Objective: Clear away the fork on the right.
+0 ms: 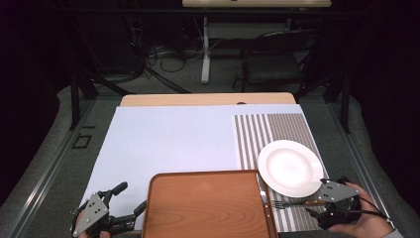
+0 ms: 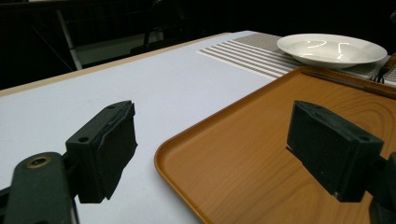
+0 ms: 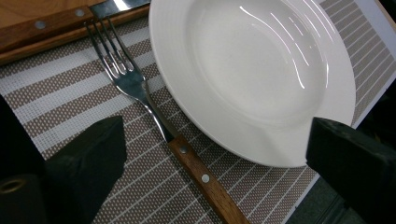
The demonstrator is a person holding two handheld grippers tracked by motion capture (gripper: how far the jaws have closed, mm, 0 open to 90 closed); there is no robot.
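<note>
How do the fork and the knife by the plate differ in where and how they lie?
The fork lies on the striped placemat beside the plate; the knife lies along the tray's edge. The fork's whole length shows, tines included; of the knife, part of its handle and blade shows. Both have riveted wooden handles.

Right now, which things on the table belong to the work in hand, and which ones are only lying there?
In the work:
- fork, wooden handle, between the open right tool jaws
- white plate, touching the fork
- wooden tray, by the open left tool

Only lying there:
- knife
- striped placemat
- chair behind the table
</note>
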